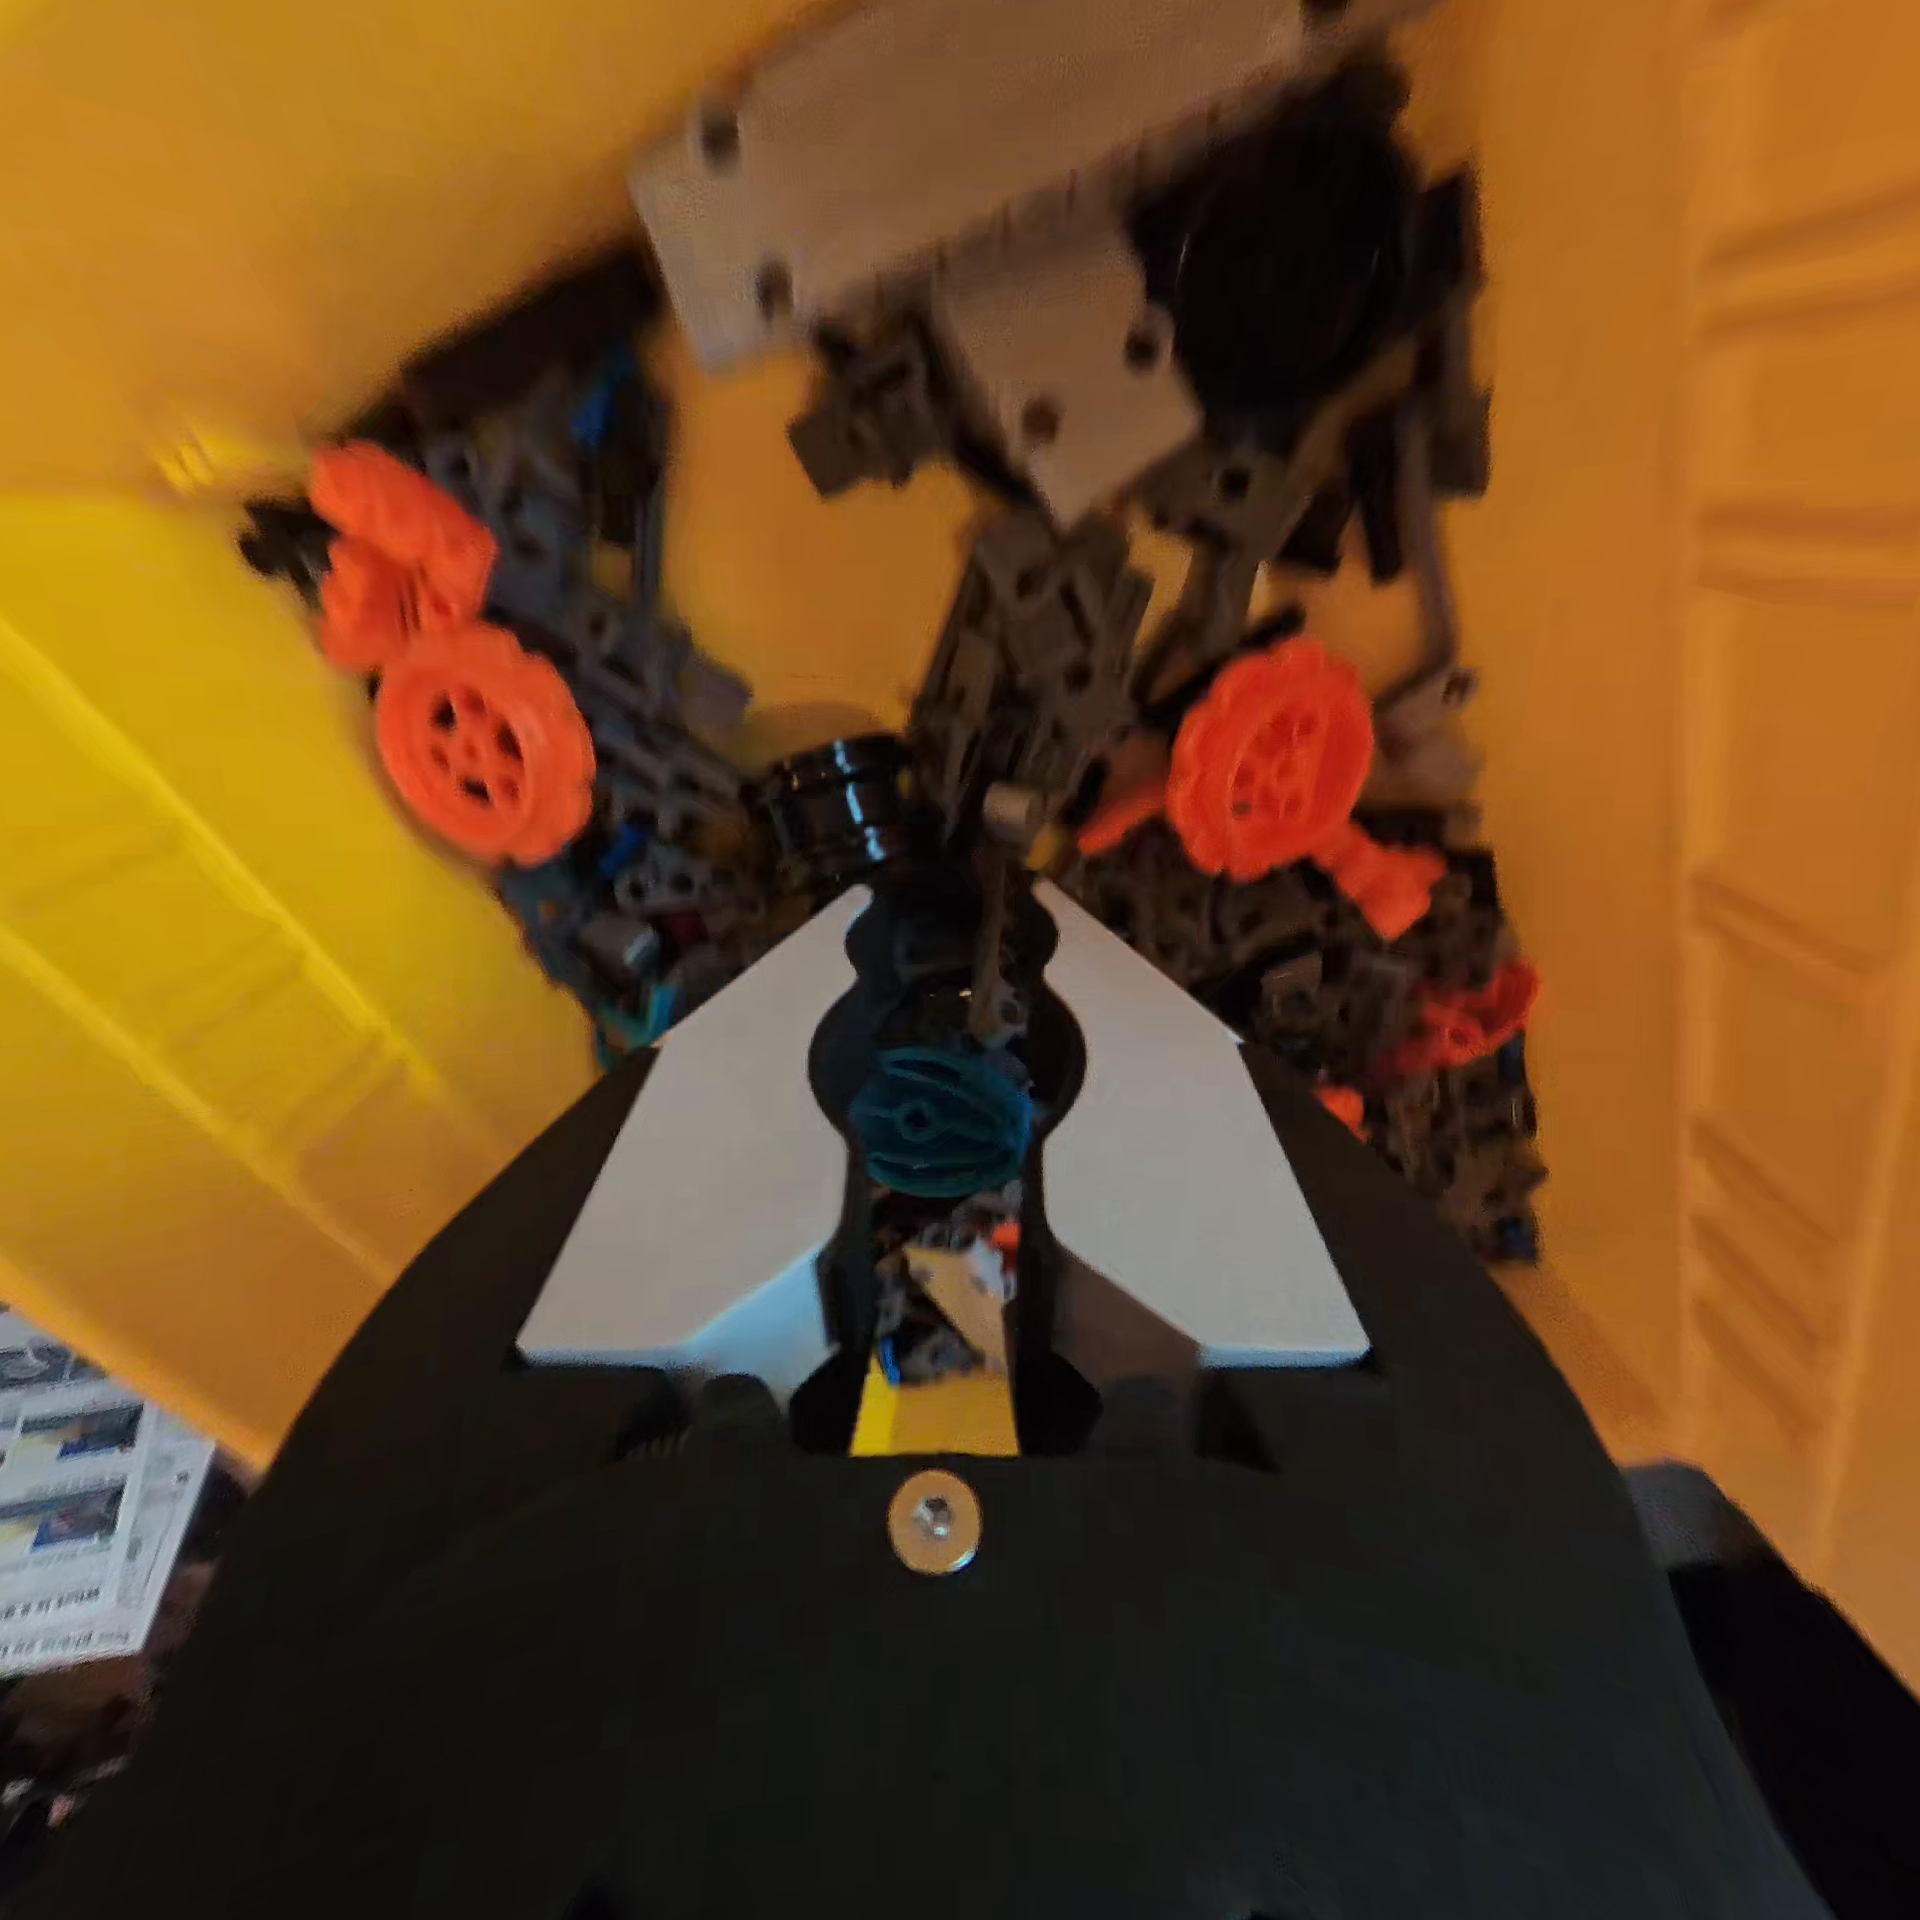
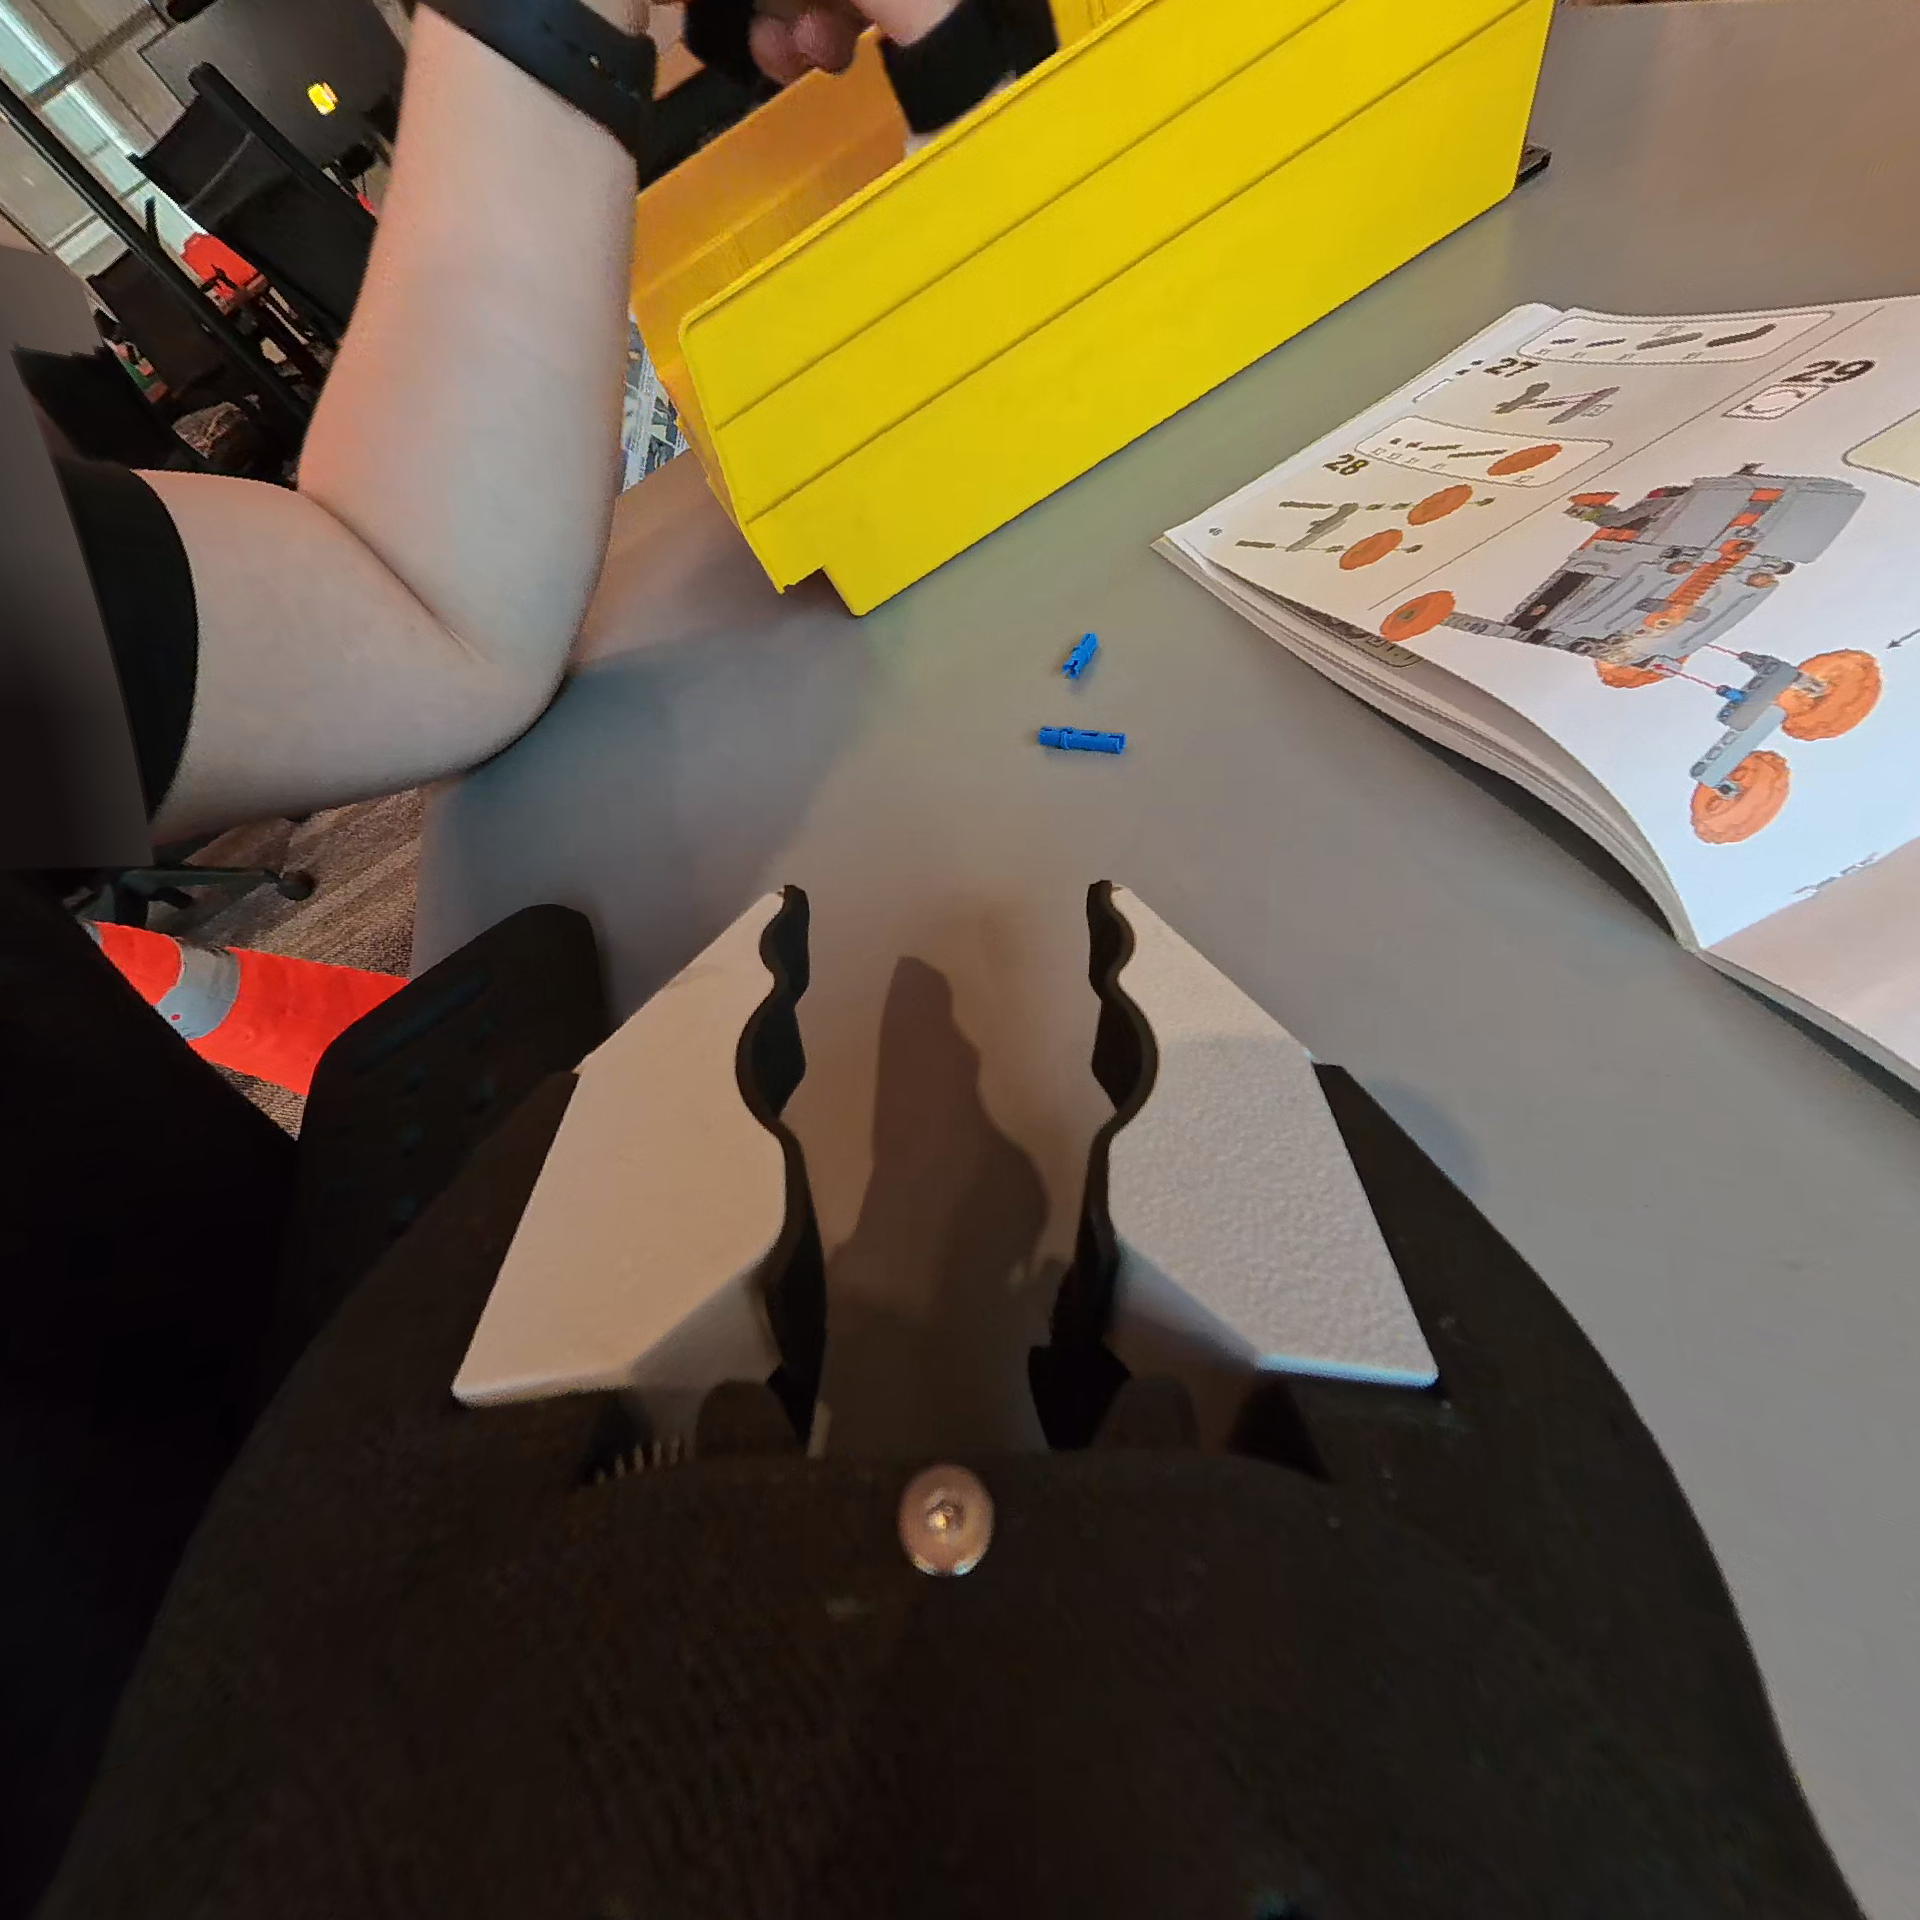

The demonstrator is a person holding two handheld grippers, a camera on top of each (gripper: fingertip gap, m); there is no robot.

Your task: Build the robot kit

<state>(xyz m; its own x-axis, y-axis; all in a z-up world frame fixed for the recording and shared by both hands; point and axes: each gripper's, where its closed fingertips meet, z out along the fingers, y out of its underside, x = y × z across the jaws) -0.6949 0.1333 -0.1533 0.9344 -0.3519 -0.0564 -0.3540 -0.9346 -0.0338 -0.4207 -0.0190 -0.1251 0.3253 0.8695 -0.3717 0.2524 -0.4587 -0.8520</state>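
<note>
My left gripper (image 1: 951,899) is down inside a yellow bin (image 1: 312,312), over a pile of building-toy parts. Its jaws are closed on a dark teal gear (image 1: 935,1130) that sits in the round recess between the pads; a thin grey rod (image 1: 987,945) stands between the fingertips. The gear is sharp while the pile is blurred. My right gripper (image 2: 945,904) is open and empty just above the grey table (image 2: 1351,1091). Two small blue pins lie ahead of it, one near (image 2: 1081,739) and one farther (image 2: 1081,655).
The bin (image 2: 1039,343) holds orange wheels (image 1: 483,743) (image 1: 1273,753), grey beams (image 1: 1029,644), a light grey block (image 1: 914,208) and a black tyre (image 1: 836,805). An open instruction booklet (image 2: 1621,582) lies right. A person's arm (image 2: 457,436) reaches into the bin on the left. Tip to tip, the grippers are about 30 centimeters apart.
</note>
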